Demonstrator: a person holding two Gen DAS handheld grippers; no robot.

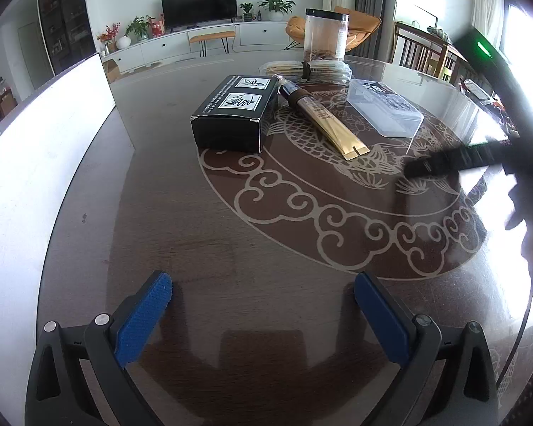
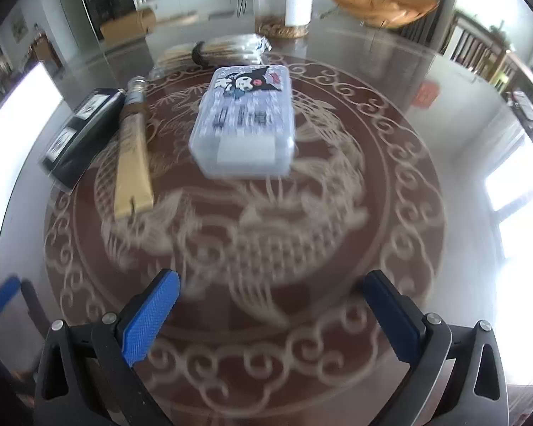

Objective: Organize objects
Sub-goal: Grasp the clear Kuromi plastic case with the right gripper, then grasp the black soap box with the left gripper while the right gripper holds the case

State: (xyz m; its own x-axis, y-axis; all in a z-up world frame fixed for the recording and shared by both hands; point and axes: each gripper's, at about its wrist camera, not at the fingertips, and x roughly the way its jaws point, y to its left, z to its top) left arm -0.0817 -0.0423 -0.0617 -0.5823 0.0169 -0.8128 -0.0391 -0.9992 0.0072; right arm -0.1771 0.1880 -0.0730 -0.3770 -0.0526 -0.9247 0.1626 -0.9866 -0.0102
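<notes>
Plastic case [image 2: 243, 124], gold pouch [image 2: 131, 163] and black box [image 2: 78, 135] are seen on the table [image 2: 426, 142], while left tongs [image 1: 263, 314] and right tongs [image 2: 272, 314] are held released, grasping nothing.

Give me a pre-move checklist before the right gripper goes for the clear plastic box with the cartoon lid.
1. Right gripper open and empty: ok, jaws wide apart.
2. Left gripper open and empty: ok.
3. Clear plastic box with the cartoon lid lying flat on the round patterned table: ok.
4. Path from right gripper to box free: ok, only bare table between.
5. Room beside the box: ok, the gold flat packet and the black cardboard box lie apart on its left.
6. Box lid latched: cannot tell, the right wrist view is blurred.
</notes>
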